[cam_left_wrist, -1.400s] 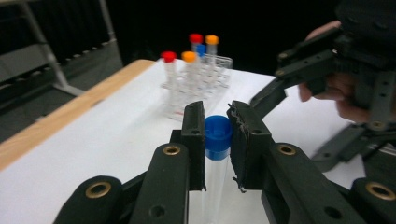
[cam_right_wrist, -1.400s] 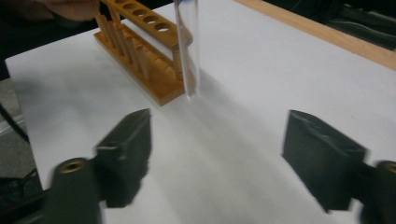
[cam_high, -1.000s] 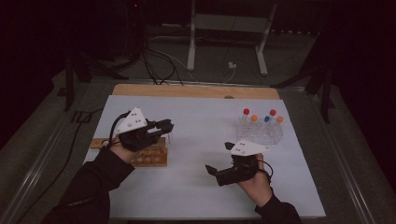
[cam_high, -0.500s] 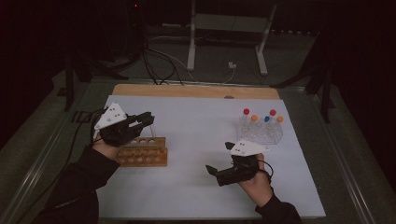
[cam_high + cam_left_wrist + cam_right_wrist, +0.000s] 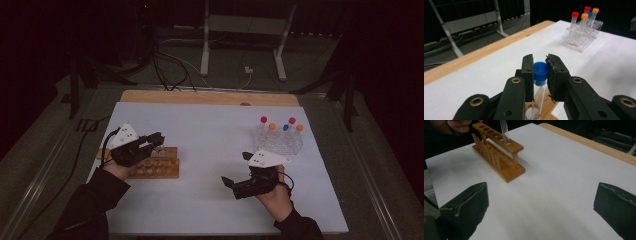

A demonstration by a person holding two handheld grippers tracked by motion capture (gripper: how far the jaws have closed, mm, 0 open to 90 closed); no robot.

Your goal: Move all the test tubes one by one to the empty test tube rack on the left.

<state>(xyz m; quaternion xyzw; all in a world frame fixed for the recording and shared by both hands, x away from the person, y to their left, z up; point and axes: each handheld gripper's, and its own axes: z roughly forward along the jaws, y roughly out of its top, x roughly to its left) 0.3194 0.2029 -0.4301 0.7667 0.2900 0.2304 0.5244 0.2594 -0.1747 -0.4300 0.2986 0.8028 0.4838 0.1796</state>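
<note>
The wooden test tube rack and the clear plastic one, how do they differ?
The brown wooden test tube rack sits left by the left hand-held gripper and holds one blue-capped tube; the clear plastic rack sits far right, holding several capped tubes. Both stand on the white table.

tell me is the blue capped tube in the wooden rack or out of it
In. The blue-capped tube stands upright in an end hole of the wooden rack, its cap between the left gripper jaws.

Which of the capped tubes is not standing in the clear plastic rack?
The blue-capped tube between the left gripper's jaws, standing in the wooden rack. The others stand in the clear rack.
</note>
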